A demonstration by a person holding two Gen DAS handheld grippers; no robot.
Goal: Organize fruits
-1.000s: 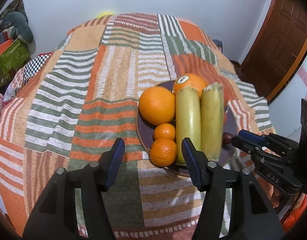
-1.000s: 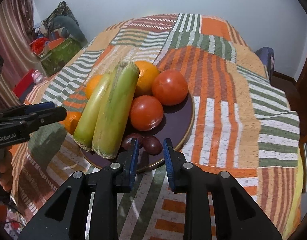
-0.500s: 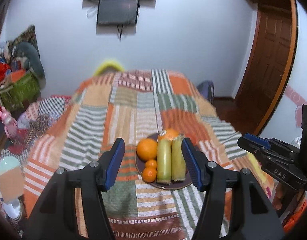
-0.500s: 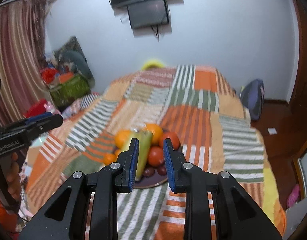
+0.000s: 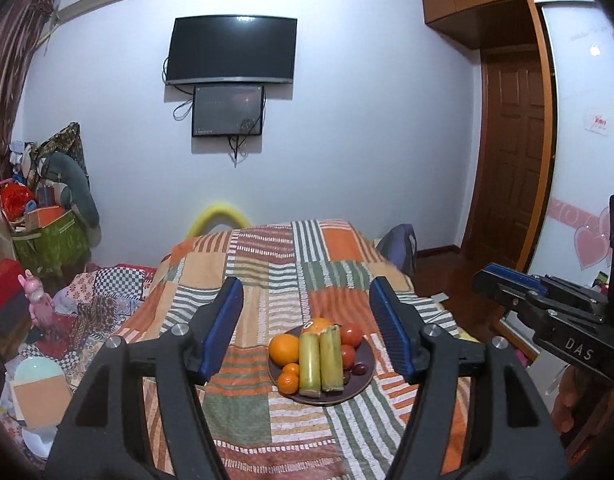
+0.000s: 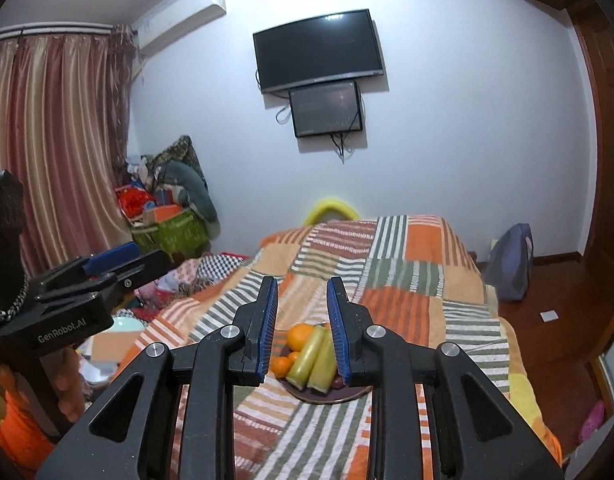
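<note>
Left gripper (image 5: 307, 330): stood wide and empty above the near end of the bed, its jaws having just opened further, nothing between them
Right gripper (image 6: 302, 330): stood narrow but not closed, empty, raised well clear of the plate (image 5: 363, 376)
Step in hand (judged): both tools appeared withdrawn from a finished arrangement; doing this well meant lifting straight away so no finger brushed the pile
Plate: dark, round, on the striped quilt (image 5: 267, 280), towards the quilt's near edge
Plate, left part: one large orange (image 5: 283, 349) with two small mandarins (image 5: 288, 378) in front of it
Plate, middle: two green stalks (image 5: 321, 360) lying side by side, touching, another orange behind them
Plate, right part: two tomatoes (image 5: 350, 342), and small dark fruits (image 5: 359, 369) at the rim
Risk (judged): round fruit could roll on the soft bedding
</note>
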